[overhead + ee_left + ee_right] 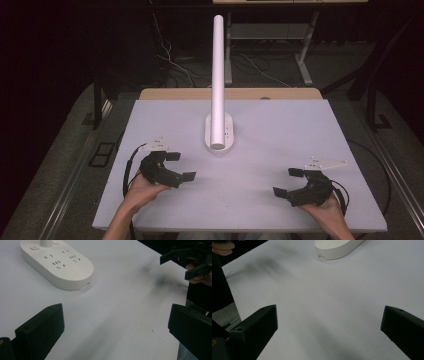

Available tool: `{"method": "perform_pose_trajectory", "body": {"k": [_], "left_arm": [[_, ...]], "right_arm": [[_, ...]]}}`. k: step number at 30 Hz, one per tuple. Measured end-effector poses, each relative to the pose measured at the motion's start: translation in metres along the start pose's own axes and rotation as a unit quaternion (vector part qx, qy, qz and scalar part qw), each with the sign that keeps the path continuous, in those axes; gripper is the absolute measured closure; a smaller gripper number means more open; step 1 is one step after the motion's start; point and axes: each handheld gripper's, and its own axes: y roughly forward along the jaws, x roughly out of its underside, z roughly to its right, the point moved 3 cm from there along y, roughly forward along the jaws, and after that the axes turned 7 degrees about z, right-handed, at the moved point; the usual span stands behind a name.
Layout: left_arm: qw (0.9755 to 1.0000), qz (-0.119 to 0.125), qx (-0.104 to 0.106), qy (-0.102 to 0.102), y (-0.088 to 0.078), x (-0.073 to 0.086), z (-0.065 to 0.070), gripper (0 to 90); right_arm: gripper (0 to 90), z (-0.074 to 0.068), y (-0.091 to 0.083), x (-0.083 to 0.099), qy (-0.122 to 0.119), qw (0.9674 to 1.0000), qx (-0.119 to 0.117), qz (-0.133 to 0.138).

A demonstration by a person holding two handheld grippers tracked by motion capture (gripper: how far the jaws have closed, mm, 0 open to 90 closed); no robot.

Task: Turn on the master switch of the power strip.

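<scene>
High view: both hands rest on a matte white table (280,130). The left gripper (181,166) and right gripper (286,182) have jaws spread wide, holding nothing. Ahead between them, a smooth oval power strip (227,131) bears an upright white tube (218,80).

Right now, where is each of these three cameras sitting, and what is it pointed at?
High view: above the person's side, looking forward and down on the white table; forearms, left gripper and right gripper show.
Left gripper view: rides the left gripper, facing the power strip; its jaws stand open.
Right gripper view: rides the right gripper, facing the table; jaws open.
Shared: all show the power strip.
</scene>
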Motion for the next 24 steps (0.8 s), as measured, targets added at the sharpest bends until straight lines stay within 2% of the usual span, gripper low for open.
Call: {"method": "perform_pose_trajectory", "body": {"k": [12,24], "left_arm": [[0.9998,-0.016,-0.005,0.014,0.002,-0.019,-0.006,0.0],[0.9996,-0.018,-0.005,0.018,0.006,-0.034,-0.009,0.0]], "right_arm": [[0.4,0.0,0.0,0.0,0.0,1.0,0.0,0.0],[0.4,0.0,0.0,0.001,0.002,1.0,0.001,0.0]]}}
